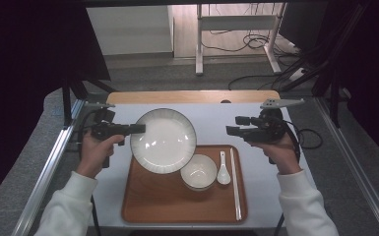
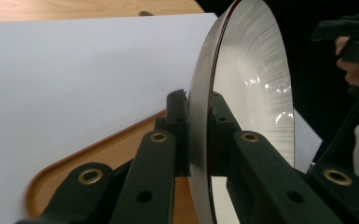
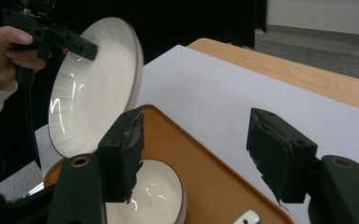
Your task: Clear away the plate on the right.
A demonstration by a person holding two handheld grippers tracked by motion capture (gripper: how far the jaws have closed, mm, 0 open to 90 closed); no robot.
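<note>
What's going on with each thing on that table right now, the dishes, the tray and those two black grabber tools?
plate: lifted, tilted, rim clamped.
left gripper: shut on the plate's rim.
right gripper: open, nothing between its jaws.
bowl: upright on the tray, looks empty.
spoon: lying on the tray beside the bowl.
chopsticks: lying along the tray's right side.
tray: flat on the table.

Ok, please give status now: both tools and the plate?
Left tool shut on plate rim, plate lifted and tilted. Right tool open, nothing between. Bowl, spoon, chopsticks on tray.
</note>
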